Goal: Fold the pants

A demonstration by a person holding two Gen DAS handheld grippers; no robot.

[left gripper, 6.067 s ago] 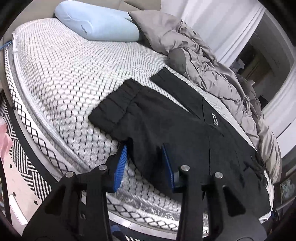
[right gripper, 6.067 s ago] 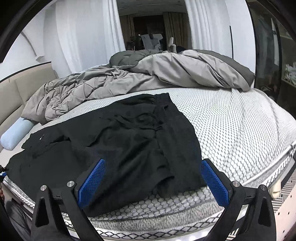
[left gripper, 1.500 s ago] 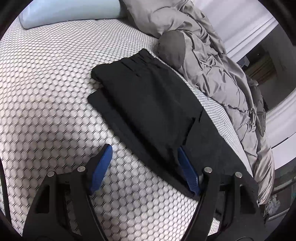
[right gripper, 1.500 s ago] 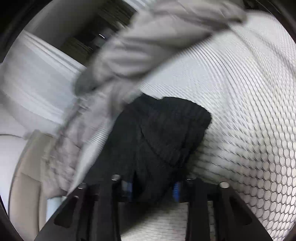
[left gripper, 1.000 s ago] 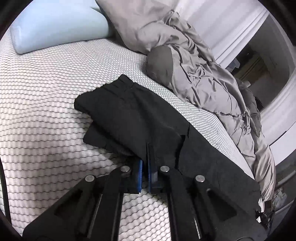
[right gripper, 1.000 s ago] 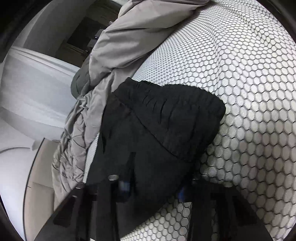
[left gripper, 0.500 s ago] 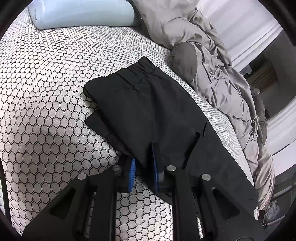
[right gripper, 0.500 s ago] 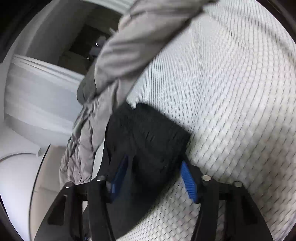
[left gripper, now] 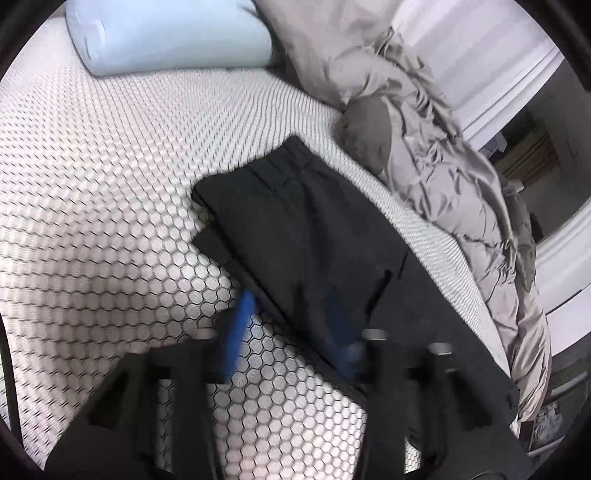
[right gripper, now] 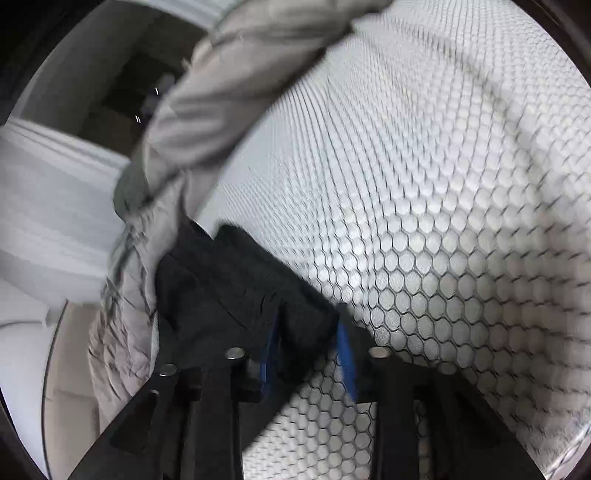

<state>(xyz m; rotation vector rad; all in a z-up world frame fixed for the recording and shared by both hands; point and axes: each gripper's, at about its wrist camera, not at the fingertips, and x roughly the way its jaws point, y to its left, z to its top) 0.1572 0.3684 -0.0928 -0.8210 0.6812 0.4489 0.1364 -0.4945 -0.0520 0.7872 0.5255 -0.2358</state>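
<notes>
The black pants (left gripper: 306, 236) lie folded lengthwise on the honeycomb-patterned mattress (left gripper: 92, 192). The leg ends point toward the pillow. My left gripper (left gripper: 291, 332) is open, blurred with motion, its blue pads straddling the near edge of the pants. In the right wrist view the waistband end of the pants (right gripper: 236, 280) lies bunched on the mattress (right gripper: 424, 206). My right gripper (right gripper: 306, 350) has its jaws partly apart around a bunch of waistband fabric; I cannot tell whether the pads press it.
A light blue pillow (left gripper: 170, 33) lies at the head of the bed. A rumpled grey duvet (left gripper: 436, 147) runs along the far side of the pants and also shows in the right wrist view (right gripper: 229, 92). White curtains (right gripper: 44, 206) hang beyond.
My left gripper has opened and let go of the pants' edge. My right gripper's jaws have narrowed around the waistband fabric and the camera has moved closer to it.
</notes>
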